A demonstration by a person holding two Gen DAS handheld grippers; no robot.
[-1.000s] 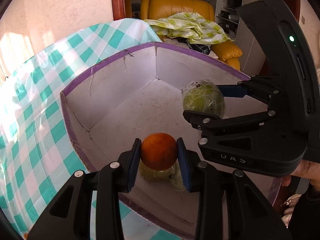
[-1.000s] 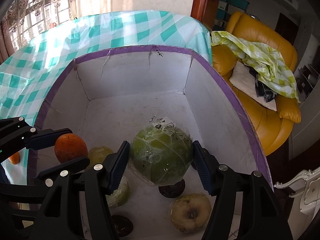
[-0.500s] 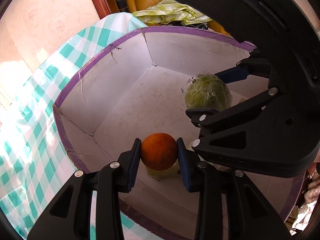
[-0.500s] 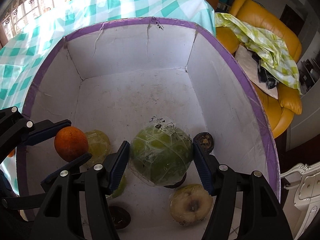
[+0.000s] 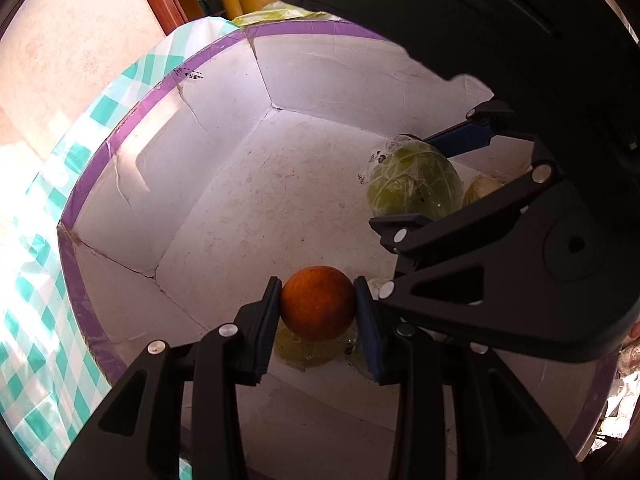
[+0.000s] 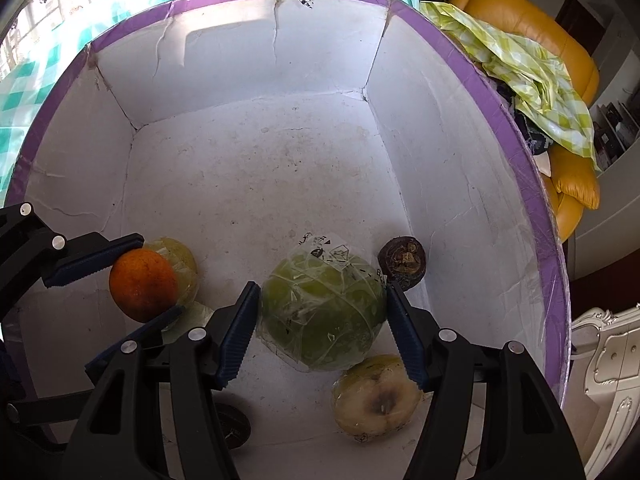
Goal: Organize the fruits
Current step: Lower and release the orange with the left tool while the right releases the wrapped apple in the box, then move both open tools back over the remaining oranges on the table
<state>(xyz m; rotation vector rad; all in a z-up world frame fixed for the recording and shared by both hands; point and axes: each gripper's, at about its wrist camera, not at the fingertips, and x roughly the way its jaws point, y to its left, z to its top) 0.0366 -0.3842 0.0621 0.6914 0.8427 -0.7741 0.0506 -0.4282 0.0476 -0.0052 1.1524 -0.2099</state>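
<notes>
While the left gripper [image 6: 136,280] clamps a pebbly round orange [image 6: 143,285] over the white, purple-rimmed box [image 6: 480,92], the right gripper [image 6: 322,320] pinches a plastic-wrapped green fruit [image 6: 322,316] mid-box; a dark mangosteen [image 6: 403,261] and wrapped pale apple [image 6: 376,394] lie rightward, with bare floor beyond.

We see two matte black plastic grippers, left gripper [image 5: 318,312] and right gripper [image 6: 322,318], each with angular cut-out linkage arms, round silver screws at the joints, and dark blue ribbed pads [image 6: 236,336] lining the jaws. A sliver of skin [image 5: 634,330] shows beside the right housing.
</notes>
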